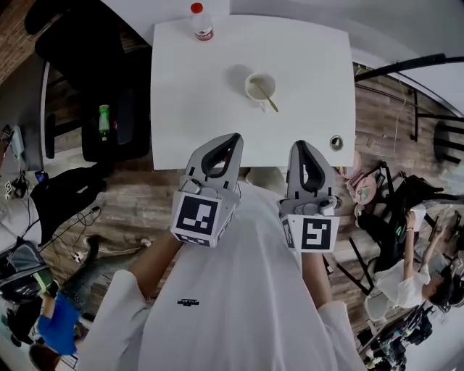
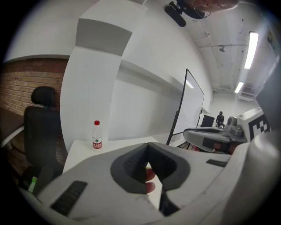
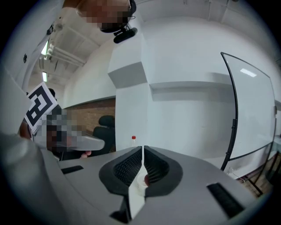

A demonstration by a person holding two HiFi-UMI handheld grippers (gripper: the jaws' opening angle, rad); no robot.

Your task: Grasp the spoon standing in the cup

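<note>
Where the cup (image 1: 261,85) stands, table (image 1: 188,109) edges lie well apart.

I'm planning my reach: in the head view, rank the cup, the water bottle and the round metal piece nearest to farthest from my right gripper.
From the right gripper:
1. Round metal piece, just to its right.
2. Cup, ahead, slightly left.
3. Water bottle, beyond the cup, farther left.

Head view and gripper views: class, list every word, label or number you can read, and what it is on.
Nothing is readable.
Red label on the water bottle: too small to read.
Black print on the white shirt: too small.
Square marker cubes: patterns, no words.
</note>
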